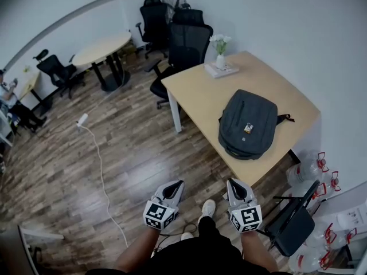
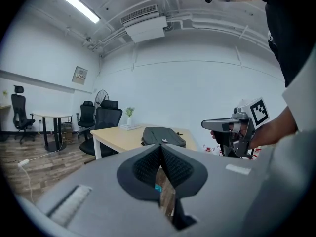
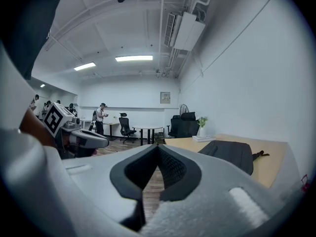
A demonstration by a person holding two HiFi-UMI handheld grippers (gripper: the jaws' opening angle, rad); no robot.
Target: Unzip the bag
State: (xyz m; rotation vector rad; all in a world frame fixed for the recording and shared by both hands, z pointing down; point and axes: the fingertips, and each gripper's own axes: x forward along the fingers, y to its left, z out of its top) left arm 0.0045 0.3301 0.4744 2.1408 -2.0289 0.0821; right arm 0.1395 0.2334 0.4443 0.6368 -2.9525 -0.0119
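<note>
**Ahead and slightly right: the backpack waits on the bench, both grippers empty**

So, the person stands on the wood-plank floor (image 1: 114,153) a little back from the pale wooden bench (image 1: 195,90), a gripper in each hand, both pointing roughly level towards it. The dark grey backpack (image 1: 248,125) lies flat on its back at the near end of the bench. Its rounded, fuller end is close to the edge facing the person, and its long axis runs away from them towards the wall. A strap end (image 1: 285,118) trails off its right side. The fabric looks like matte woven nylon, soft and a bit slumped, with a small badge (image 1: 248,128) on the front panel. From here the zips look closed, though I cannot make out a puller.

The right gripper (image 1: 236,183) sits almost straight in line with the bag and is clearly the nearer one. The left gripper (image 1: 175,185) is off to the side, with bare floor ahead of it. Both are well apart from the bag. Each pair of jaws is clenched, ribbed black pads meeting at the tips with nothing between them.

Further along the bench, a white vase of flowers (image 1: 220,53) stands on a book (image 1: 222,69), well clear of the bag. I'd judge the unzipping has not begun; the approach comes first.
</note>
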